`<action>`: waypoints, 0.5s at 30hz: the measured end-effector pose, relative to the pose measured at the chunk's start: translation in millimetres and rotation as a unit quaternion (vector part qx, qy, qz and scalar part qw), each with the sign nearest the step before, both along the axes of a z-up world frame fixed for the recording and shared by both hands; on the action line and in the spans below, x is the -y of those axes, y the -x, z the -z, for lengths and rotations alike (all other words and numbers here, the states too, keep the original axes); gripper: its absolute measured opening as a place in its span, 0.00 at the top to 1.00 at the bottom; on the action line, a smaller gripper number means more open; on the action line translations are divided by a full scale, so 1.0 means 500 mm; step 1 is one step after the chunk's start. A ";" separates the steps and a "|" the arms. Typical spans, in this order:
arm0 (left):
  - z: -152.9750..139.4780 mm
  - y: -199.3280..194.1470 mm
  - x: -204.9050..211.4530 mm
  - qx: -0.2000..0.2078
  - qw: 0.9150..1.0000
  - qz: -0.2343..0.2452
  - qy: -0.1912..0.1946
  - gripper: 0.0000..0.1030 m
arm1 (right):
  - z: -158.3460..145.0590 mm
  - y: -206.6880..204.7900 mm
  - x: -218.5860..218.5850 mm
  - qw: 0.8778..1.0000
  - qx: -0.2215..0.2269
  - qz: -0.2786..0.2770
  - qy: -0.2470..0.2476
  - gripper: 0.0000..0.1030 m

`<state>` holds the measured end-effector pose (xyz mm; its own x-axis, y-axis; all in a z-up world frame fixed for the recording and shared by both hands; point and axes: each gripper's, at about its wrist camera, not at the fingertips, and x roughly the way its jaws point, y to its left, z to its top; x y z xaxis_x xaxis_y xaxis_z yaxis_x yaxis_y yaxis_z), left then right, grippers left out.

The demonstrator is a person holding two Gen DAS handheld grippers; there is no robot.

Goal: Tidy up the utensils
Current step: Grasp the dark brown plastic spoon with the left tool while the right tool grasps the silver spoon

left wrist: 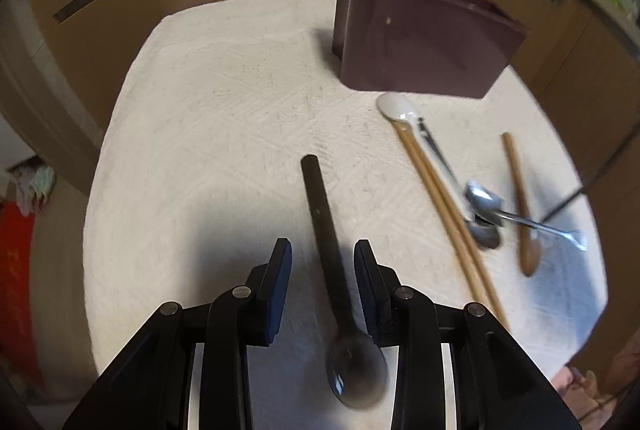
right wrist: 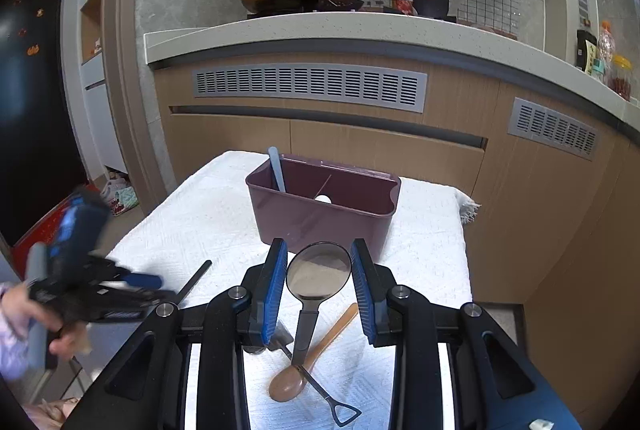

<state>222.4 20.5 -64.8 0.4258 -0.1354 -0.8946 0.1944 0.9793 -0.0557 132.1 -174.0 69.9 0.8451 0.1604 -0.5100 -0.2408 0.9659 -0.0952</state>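
The purple box at the far edge of the table holds only two utensils, the right gripper clamps a steel spoon, the left gripper stands open over the black spoon, and chopsticks still wait near the right edge

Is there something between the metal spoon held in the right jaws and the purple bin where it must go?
Nothing visible stands in the way. The right gripper holds the metal spoon by its bowl, and the purple bin sits directly beyond it with its top open. Inside are only a light blue handle at the left and something white.
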 end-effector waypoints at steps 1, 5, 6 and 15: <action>0.008 -0.014 0.009 -0.011 1.000 0.006 -0.011 0.68 | 0.001 0.001 -0.001 1.000 -0.001 -0.002 -0.001 0.72; 0.026 -0.039 0.042 -0.022 0.999 0.031 -0.023 0.81 | 0.006 -0.002 -0.001 1.000 -0.005 -0.006 -0.001 0.72; 0.026 -0.037 0.047 -0.017 0.999 0.037 -0.022 0.88 | 0.007 -0.002 0.000 1.000 -0.007 -0.007 -0.003 0.72; -0.056 0.085 0.005 0.139 0.983 -0.046 0.111 0.88 | 0.006 0.008 0.008 1.000 -0.010 -0.002 -0.012 0.72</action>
<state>179.8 17.9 -36.6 0.6692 -0.2631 -0.6950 0.1430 0.9634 -0.2270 128.3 -177.8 67.0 0.8344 0.1762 -0.5222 -0.2466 0.9667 -0.0679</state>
